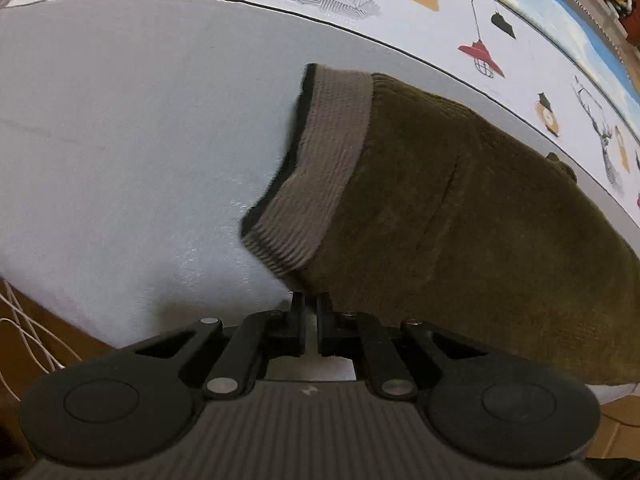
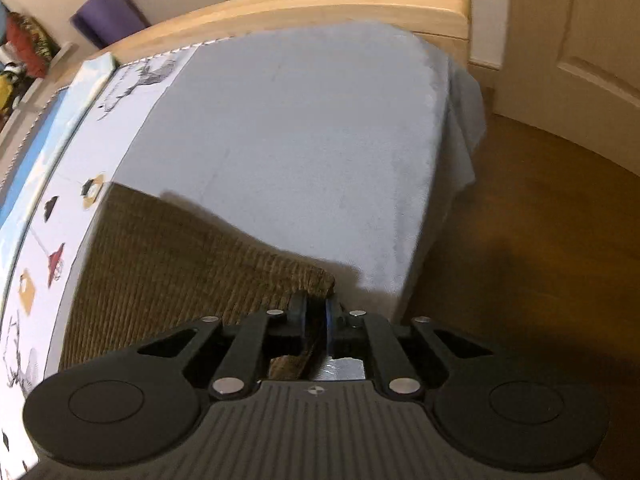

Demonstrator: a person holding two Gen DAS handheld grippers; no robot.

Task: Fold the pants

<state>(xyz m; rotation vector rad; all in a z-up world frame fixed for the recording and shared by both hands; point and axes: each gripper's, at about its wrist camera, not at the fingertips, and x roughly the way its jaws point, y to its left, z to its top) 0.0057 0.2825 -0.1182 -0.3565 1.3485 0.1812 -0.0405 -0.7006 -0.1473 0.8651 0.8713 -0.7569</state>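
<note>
Pants (image 1: 460,208) lie on a gray blanket (image 1: 120,140) on the bed, brown-green and fuzzy, with a ribbed band (image 1: 320,168) at the end near 10 o'clock. The left gripper (image 1: 311,304) sits at 6 o'clock, its jaws close together at the pants' near edge; I cannot tell if cloth is pinched. The right gripper (image 2: 314,308) is squeezed shut on a corner of the pants (image 2: 180,260). A wood floor (image 2: 540,240) shows at 3 o'clock.
</note>
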